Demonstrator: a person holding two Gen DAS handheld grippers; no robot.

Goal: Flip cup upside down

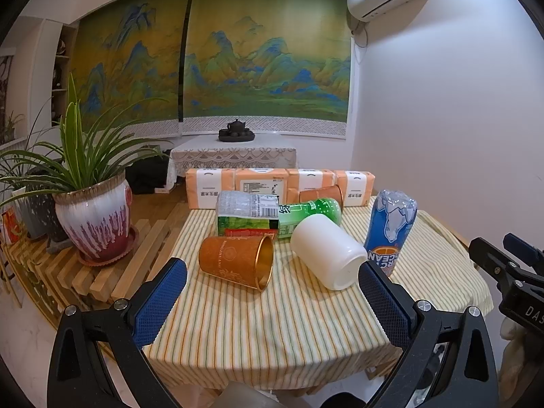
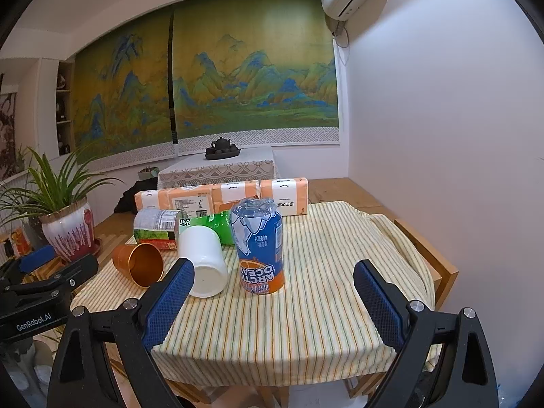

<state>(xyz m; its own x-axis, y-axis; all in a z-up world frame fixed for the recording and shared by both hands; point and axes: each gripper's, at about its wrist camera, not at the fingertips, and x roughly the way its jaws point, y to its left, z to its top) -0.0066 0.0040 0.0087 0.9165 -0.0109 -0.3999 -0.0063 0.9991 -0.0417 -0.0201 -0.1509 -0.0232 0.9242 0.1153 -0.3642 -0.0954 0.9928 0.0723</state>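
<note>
A white cup (image 1: 328,251) (image 2: 203,261) lies on its side on the striped tablecloth, its flat base turned toward me. Left of it an orange cup (image 1: 236,260) (image 2: 137,262) with a gold inside also lies on its side, mouth toward me. My left gripper (image 1: 272,295) is open, hovering above the cloth just in front of both cups with nothing between its blue pads. My right gripper (image 2: 273,299) is open too, in front of the blue bottle, its left pad (image 2: 170,302) close to the white cup.
A blue drink bottle (image 1: 391,229) (image 2: 259,246) stands upside down right of the white cup. A green bottle (image 1: 278,214) lies behind the cups, with orange tissue packs (image 1: 278,185) and another orange cup (image 1: 321,194) beyond. A potted plant (image 1: 93,219) stands left on wooden slats.
</note>
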